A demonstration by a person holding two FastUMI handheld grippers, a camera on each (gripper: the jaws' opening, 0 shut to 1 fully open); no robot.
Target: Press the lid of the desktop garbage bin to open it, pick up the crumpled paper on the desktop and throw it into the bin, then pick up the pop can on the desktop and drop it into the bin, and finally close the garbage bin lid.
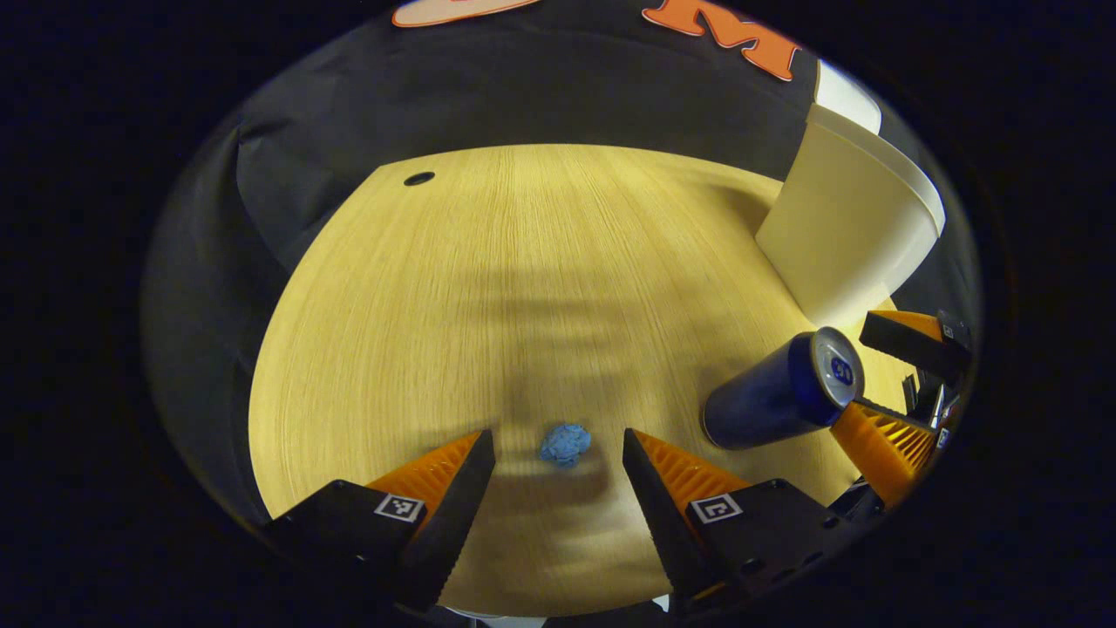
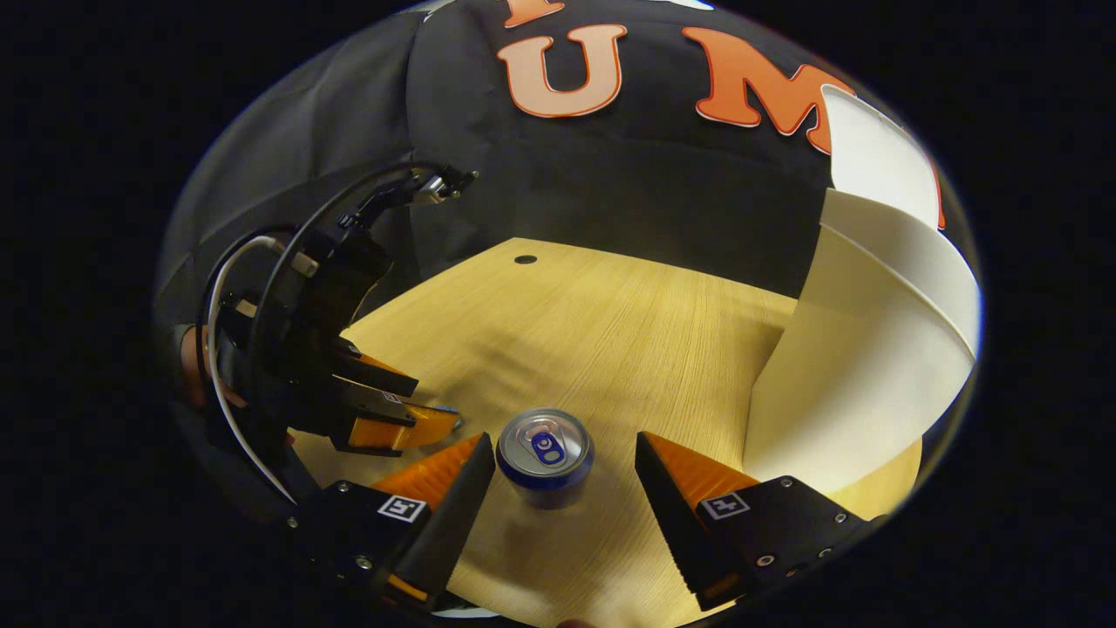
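Pale wood grain runs across your table (image 1: 523, 288), with black cloth hanging behind it and a small dark hole (image 1: 418, 179) near the far edge, at about 11 o'clock in the left gripper view.

Your left gripper (image 1: 558, 453) hangs low over the table with its fingers spread wide and nothing between them in contact. The crumpled paper (image 1: 565, 443), a small blue wad, lies on the wood in the gap between the fingertips, apart from both fingers. You have no hold on it.

In that same view the pop can (image 1: 780, 392) stands at about 4 o'clock, dark blue with a silver top, and your right gripper's fingers flank it, one above and one below. The garbage bin (image 1: 841, 227), cream-white, stands at about 2 o'clock just beyond the can.

In the right gripper view your right gripper (image 2: 565, 458) is also wide open. The can (image 2: 545, 458) stands upright between the fingertips, closer to the finger at 7 o'clock and possibly just touching it; the other finger stands clear of it. The bin (image 2: 863, 375) rises at 3 o'clock with its lid (image 2: 881, 166) tilted up above the rim. Your left gripper (image 2: 410, 419) shows at 9 o'clock, held by a hand with cables looping over it.
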